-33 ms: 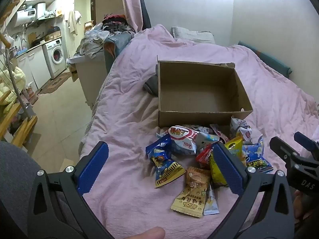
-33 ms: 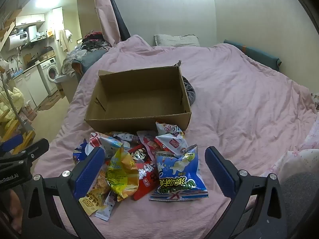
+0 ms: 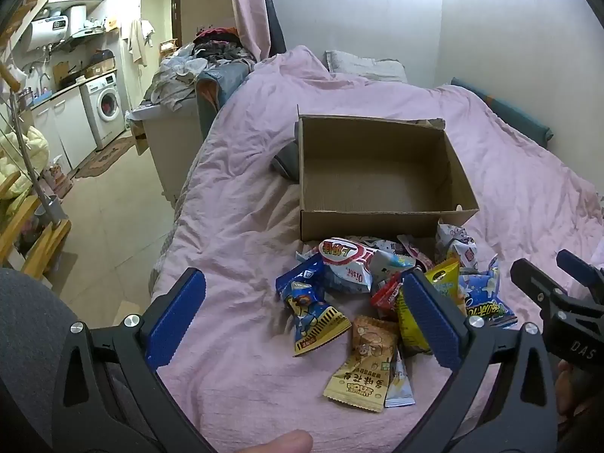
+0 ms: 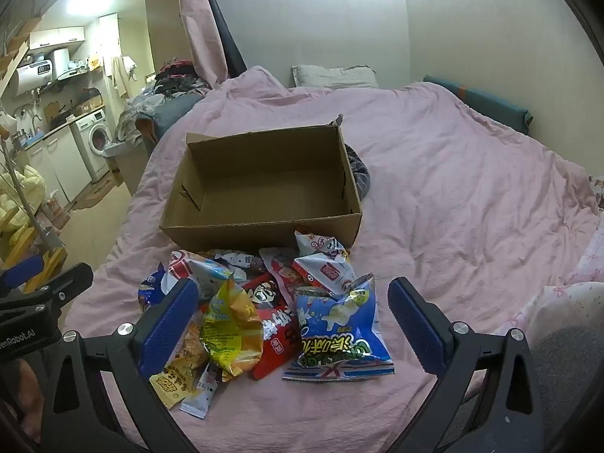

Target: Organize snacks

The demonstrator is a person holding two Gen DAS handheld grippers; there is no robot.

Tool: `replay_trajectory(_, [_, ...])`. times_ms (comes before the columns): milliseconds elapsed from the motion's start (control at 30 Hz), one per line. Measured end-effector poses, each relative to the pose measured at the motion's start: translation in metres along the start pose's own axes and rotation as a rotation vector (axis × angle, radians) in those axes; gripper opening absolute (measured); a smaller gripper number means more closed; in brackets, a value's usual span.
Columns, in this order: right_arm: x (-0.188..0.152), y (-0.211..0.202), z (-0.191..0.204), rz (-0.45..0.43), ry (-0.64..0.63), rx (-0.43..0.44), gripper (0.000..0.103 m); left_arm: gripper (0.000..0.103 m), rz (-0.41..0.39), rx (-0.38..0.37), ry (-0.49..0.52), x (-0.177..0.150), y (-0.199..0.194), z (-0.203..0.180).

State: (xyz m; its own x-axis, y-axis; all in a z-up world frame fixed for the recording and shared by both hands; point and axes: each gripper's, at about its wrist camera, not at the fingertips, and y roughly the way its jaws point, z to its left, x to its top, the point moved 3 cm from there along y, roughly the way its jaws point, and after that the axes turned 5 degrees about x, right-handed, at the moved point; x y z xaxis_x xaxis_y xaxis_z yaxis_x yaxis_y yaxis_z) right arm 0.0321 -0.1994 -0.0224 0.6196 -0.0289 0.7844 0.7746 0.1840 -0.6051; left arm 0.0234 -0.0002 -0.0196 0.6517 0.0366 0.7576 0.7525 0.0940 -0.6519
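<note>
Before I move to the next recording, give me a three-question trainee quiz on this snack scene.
1. True or false: the cardboard box already holds snack packets.
2. Which packet lies nearest between the right tool's fingers? A) blue popcorn bag B) tan peanut packet C) a green bottle
3. Fill in: the snack pile lies on the pink ____, against the box's near wall.

Key:
1. False; the box is empty.
2. A. The right tool is open above it, holding nothing; the left tool is open too.
3. Bedcover.
</note>
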Motion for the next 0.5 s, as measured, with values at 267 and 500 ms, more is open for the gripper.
replay_trajectory(267, [-0.0001, 0.0009, -0.0005, 0.011, 0.002, -0.002, 0.103, 0.103, -0.018, 0.001, -0.003, 0.0007, -0.0009, 0.0001])
replay_trajectory(500, [-0.0004, -0.0002, -0.0004, 0.012, 0.001, -0.004, 0.103, 0.103, -0.02, 0.002, -0.003, 0.0014, 0.002, 0.0004])
